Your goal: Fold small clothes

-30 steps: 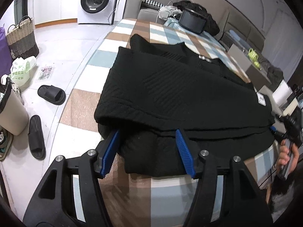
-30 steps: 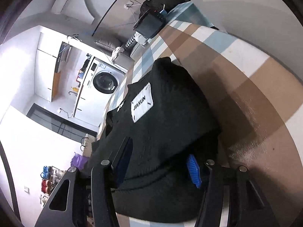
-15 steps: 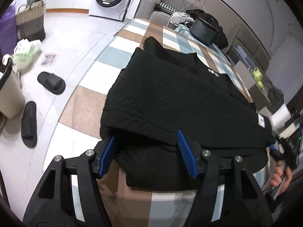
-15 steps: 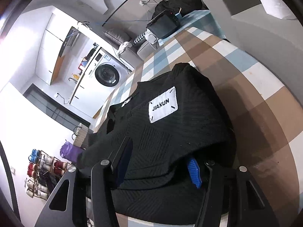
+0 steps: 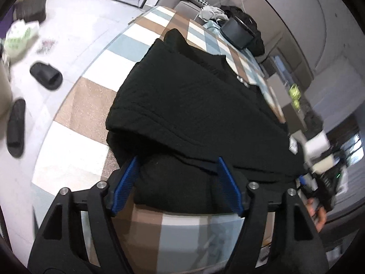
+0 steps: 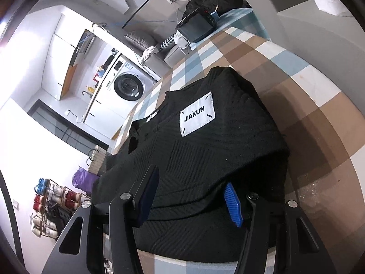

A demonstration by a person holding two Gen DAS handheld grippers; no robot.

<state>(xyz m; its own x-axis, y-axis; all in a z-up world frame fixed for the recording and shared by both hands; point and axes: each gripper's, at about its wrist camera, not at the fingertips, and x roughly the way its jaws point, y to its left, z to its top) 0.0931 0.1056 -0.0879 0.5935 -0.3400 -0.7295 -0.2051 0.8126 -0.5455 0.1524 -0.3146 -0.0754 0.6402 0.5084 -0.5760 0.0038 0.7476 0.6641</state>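
On checked cloth (image 5: 91,96), folded black ribbed knit sweater (image 5: 187,105)

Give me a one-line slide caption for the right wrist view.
Right gripper straddles the near edge of a folded black sweater with a white JIAXUN label on a checked tablecloth.

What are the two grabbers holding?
Right gripper pinches the black sweater by its folded near edge. Left gripper has just been opening around that edge, letting go.

"JIAXUN" on white patch (image 6: 197,117), black knitted garment (image 6: 205,159)
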